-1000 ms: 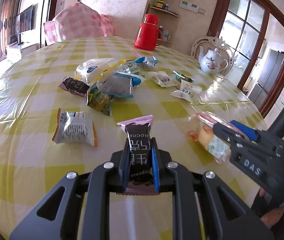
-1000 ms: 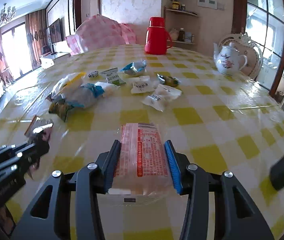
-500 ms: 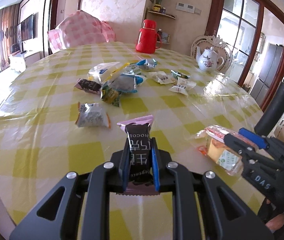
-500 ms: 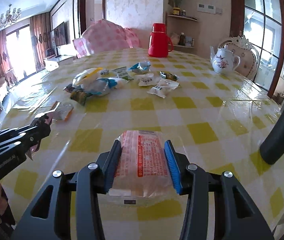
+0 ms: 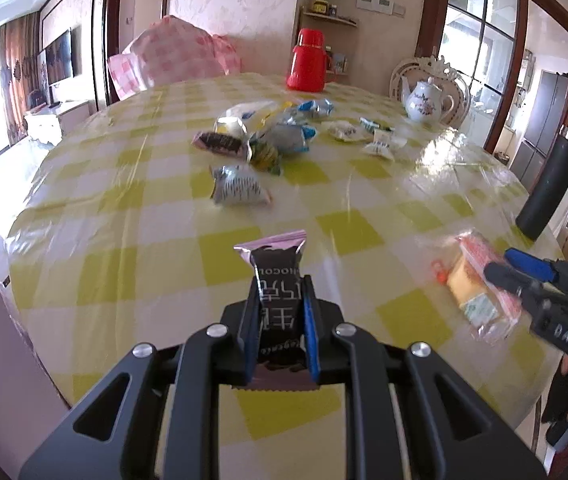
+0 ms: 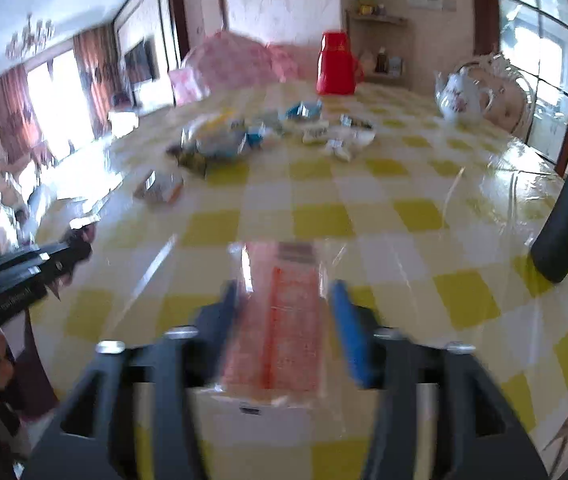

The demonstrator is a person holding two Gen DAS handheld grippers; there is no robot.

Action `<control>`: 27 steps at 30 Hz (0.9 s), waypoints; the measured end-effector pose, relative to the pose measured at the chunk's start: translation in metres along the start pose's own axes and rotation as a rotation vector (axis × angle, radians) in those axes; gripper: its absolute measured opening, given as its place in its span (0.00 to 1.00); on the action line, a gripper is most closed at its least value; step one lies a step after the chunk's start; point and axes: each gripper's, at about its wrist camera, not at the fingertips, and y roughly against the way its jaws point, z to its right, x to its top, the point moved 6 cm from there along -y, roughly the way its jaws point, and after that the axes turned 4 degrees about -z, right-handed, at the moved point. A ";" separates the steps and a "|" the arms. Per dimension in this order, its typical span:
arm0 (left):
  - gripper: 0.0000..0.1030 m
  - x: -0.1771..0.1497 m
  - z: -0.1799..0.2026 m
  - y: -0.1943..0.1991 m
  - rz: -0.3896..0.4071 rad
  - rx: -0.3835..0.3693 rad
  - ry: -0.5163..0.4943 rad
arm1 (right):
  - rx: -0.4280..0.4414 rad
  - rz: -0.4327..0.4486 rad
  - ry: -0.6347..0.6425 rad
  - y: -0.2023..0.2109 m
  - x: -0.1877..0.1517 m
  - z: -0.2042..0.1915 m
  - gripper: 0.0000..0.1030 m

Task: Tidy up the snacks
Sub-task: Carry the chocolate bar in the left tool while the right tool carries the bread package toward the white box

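Gripping a dark chocolate bar (image 5: pixel 278 304) tightly, the left tongs (image 5: pixel 278 334) hung above the near edge of the desk (image 5: pixel 124 216). The right tongs (image 6: pixel 284 328) had just been opening; the clear pink wafer pack (image 6: pixel 284 320) was between the spread blue pads (image 6: pixel 347 336), and the blur hid whether they touched it. Past them, toward the middle of the desk, lay a silver packet (image 5: pixel 238 190) and a heap of mixed snacks (image 5: pixel 268 132). At the far edge stood a red thermos (image 5: pixel 309 62) and a white teapot (image 5: pixel 425 98).
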 end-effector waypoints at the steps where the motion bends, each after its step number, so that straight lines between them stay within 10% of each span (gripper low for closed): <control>1: 0.18 -0.003 -0.001 -0.002 -0.008 -0.006 0.002 | -0.020 -0.018 0.009 -0.003 0.000 0.001 0.79; 5: 0.18 -0.008 -0.001 -0.004 -0.024 -0.014 -0.007 | -0.052 -0.090 0.079 -0.027 0.008 -0.007 0.82; 8: 0.18 -0.009 -0.001 0.001 -0.028 -0.021 -0.017 | -0.100 -0.146 0.128 -0.047 0.004 -0.014 0.47; 13: 0.18 -0.013 -0.016 0.020 -0.030 0.003 -0.019 | -0.058 -0.039 0.102 -0.027 0.008 -0.031 0.44; 27: 0.18 -0.041 -0.126 0.074 -0.071 0.272 -0.066 | 0.342 0.021 0.308 0.022 0.007 -0.207 0.45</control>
